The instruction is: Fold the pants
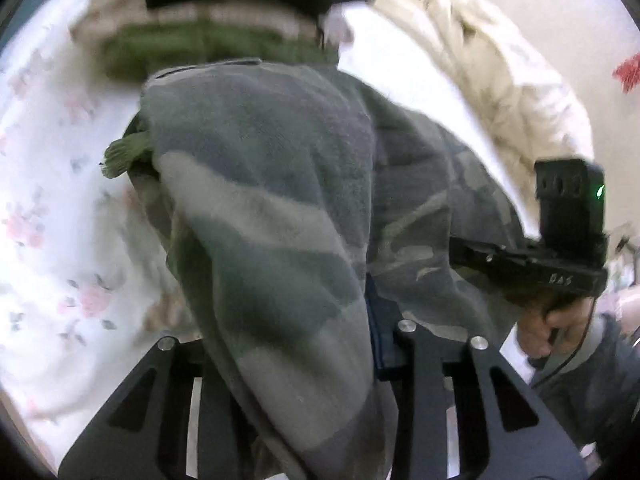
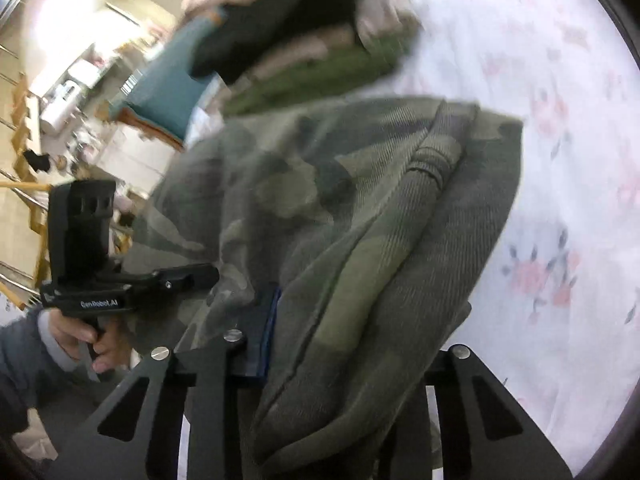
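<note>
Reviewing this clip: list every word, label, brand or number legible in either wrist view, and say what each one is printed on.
"GenRobot.AI": white lettering on the side of the left gripper, seen from the right wrist view above the hand holding it.
Faint white marks on the side of the right gripper, seen from the left wrist view: too blurred to read.
Nothing readable on the camouflage pants, the floral sheet or the clothes pile.

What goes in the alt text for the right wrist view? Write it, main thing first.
Camouflage pants hang bunched from the right hand-held gripper, filling the view above a white floral bedsheet. At left, the left hand-held gripper also meets the fabric. A blurred pile of folded clothes lies beyond.
</note>
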Motion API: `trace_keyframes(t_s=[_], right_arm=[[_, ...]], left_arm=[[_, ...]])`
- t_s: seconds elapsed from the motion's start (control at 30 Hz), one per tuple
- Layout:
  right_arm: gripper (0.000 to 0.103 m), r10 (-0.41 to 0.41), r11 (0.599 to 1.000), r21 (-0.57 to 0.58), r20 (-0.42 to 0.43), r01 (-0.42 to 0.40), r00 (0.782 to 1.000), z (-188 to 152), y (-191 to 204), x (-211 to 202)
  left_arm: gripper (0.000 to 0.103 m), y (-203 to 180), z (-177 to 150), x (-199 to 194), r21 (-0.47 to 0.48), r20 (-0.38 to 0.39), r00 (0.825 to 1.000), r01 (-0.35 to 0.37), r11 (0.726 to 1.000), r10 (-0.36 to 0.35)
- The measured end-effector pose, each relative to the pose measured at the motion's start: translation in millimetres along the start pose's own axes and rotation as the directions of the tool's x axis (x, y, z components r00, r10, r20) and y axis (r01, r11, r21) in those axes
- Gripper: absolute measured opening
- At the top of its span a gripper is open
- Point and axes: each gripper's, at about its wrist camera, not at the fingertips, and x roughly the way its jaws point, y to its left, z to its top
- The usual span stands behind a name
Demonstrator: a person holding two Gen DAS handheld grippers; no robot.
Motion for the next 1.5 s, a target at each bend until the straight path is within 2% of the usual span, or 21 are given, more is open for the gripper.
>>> trace_keyframes(t_s=[0.1,0.2,0.37,0.5,0.6,0.67,0.77,0.8,0.87,0.93,1.0,1.07,1.13,1.2,1.23,1.33,1.37,1.4,1.43,1.47,1.5], right_arm=[[0.03,0.03,0.997,-0.069,0.061,-0.026,0.998,23.0,27.0,-29.9],[0.03,0.052,0.985,-0.17,0.121,-0.031,0.991,67.5,59.9,-57.9],[0.03,0.027,0.96,-0.279,0.156,0.018,0.987,182.4,90.8,-57.7],[0.031,-0.004,0.96,-0.278,0.138,0.042,0.99,265.5,89.2,-21.4],[0.031,-0.019,0.975,-0.22,0.082,0.036,0.996,301.6,70.4,16.2],[0.033,-0.052,0.977,-0.207,0.031,0.057,0.998,307.3,49.3,47.1],[0.05,-0.074,0.986,-0.152,0.003,0.073,0.997,305.1,16.4,71.5],[0.057,-0.072,0.987,-0.141,0.013,0.073,0.997,304.9,8.3,70.2],[0.058,-0.018,0.996,-0.091,0.039,0.021,0.999,303.3,-14.3,59.8],[0.07,-0.048,0.995,-0.087,0.068,0.054,0.997,303.6,-21.8,47.6],[0.072,-0.094,0.991,-0.089,0.093,0.102,0.991,301.9,-26.0,33.4],[0.072,-0.124,0.988,-0.078,0.094,0.132,0.988,304.5,-27.6,28.3],[0.072,-0.179,0.978,-0.087,0.119,0.19,0.977,308.1,-23.5,22.7],[0.072,-0.227,0.967,-0.085,0.137,0.24,0.964,307.6,-19.0,15.2],[0.072,-0.283,0.951,-0.083,0.15,0.298,0.947,308.0,-18.0,11.5],[0.073,-0.429,0.896,-0.024,0.207,0.443,0.879,301.4,-12.6,-15.3],[0.073,-0.408,0.908,-0.005,0.212,0.419,0.888,295.6,-12.1,-25.1],[0.073,-0.364,0.929,0.009,0.216,0.371,0.906,290.1,-11.7,-32.9],[0.073,-0.316,0.947,0.026,0.229,0.319,0.921,277.7,-7.7,-44.8],[0.074,-0.304,0.951,0.028,0.244,0.306,0.921,269.3,-3.9,-53.8],[0.074,-0.294,0.954,0.025,0.261,0.298,0.919,259.0,3.9,-60.6]], left_arm=[[0.029,-16.6,19.4,-43.6,0.028,0.099,0.995,-0.001,1.0,-0.001],[0.03,-23.9,59.7,-81.6,0.043,0.192,0.981,-0.009,0.999,0.0],[0.03,-1.5,168.6,-106.3,0.041,0.262,0.964,-0.049,0.998,0.037],[0.032,42.2,241.6,-91.6,-0.022,0.24,0.968,-0.063,0.998,0.067],[0.035,79.3,266.6,-62.6,-0.076,0.181,0.98,-0.07,0.995,0.082],[0.037,105.4,272.7,-44.3,-0.076,0.131,0.987,-0.081,0.994,0.091],[0.055,134.4,275.4,-21.6,-0.092,0.112,0.99,-0.08,0.993,0.09],[0.059,141.6,274.8,-19.8,-0.102,0.127,0.989,-0.061,0.993,0.073],[0.059,147.0,271.4,-22.0,-0.093,0.151,0.988,-0.01,0.996,0.025],[0.062,148.9,265.1,-26.5,-0.084,0.163,0.987,0.001,0.996,0.013],[0.081,150.3,259.9,-36.3,-0.085,0.179,0.982,-0.051,0.995,0.066],[0.088,153.8,256.0,-51.3,-0.116,0.228,0.964,-0.112,0.987,0.136],[0.088,161.9,252.9,-63.3,-0.143,0.268,0.95,-0.124,0.982,0.159],[0.089,165.8,248.1,-70.5,-0.164,0.272,0.934,-0.192,0.968,0.232],[0.089,165.0,246.4,-73.4,-0.166,0.277,0.923,-0.229,0.959,0.268],[0.089,157.3,234.4,-93.6,-0.2,0.316,0.853,-0.369,0.908,0.416],[0.088,154.9,230.1,-98.6,-0.211,0.322,0.841,-0.384,0.899,0.435],[0.088,149.6,221.4,-105.6,-0.214,0.332,0.831,-0.394,0.894,0.446],[0.088,143.5,214.6,-109.2,-0.206,0.337,0.832,-0.392,0.897,0.441],[0.088,134.3,204.1,-113.9,-0.189,0.341,0.836,-0.386,0.903,0.429],[0.088,126.3,193.1,-118.5,-0.18,0.346,0.832,-0.394,0.901,0.433]])
